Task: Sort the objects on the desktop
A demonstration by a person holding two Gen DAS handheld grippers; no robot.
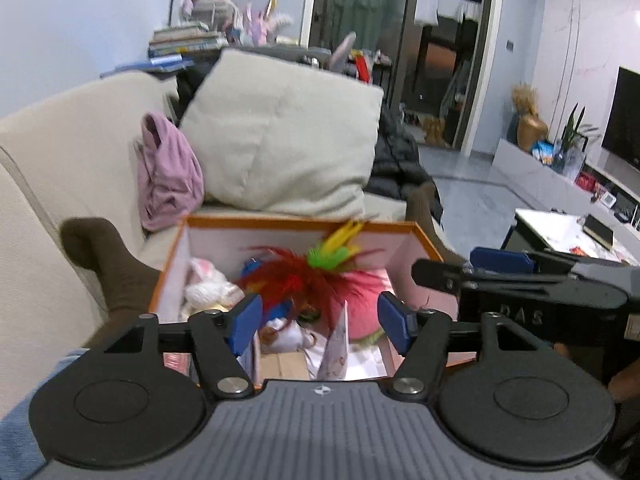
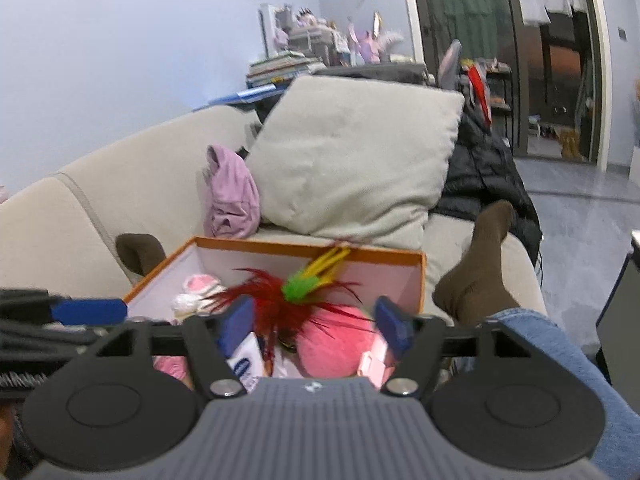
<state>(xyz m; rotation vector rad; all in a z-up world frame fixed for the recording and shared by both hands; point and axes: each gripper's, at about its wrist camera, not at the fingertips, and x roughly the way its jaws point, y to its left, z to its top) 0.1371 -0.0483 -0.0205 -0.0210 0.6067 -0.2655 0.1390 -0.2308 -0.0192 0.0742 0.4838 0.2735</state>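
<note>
Though the sorting looks well advanced, nothing here shows it finished. The orange box (image 1: 304, 222), which sits on the sofa (image 1: 60, 152) between the person's brown-socked feet, already holds a jumble of things. A red feather toy (image 1: 292, 276) with a green and yellow tip fans out near the middle of the box. A pink plush (image 2: 336, 340) lies under the feathers toward the right wall, and a white and pink fluffy toy (image 2: 196, 294) rests in the back left corner. A white bottle with a blue label (image 2: 246, 364) stands near the front wall, and a folded card (image 1: 334, 354) leans upright beside it in the left wrist view.

The left tool (image 1: 320, 322) hovers over the front of the box with its blue pads spread apart and nothing between them. The right tool (image 2: 316, 326) hangs just beside it, likewise spread and empty. Each shows in the other's view as a dark shape at the edge of the box.

Since both are empty above a filled box, I judge that most of the loose things have gone in. No worktop with further objects is plainly in reach; a low table (image 1: 560, 232) shows far right of the box, too small to tell what lies there. What is left, if anything, cannot be counted from these views.
</note>
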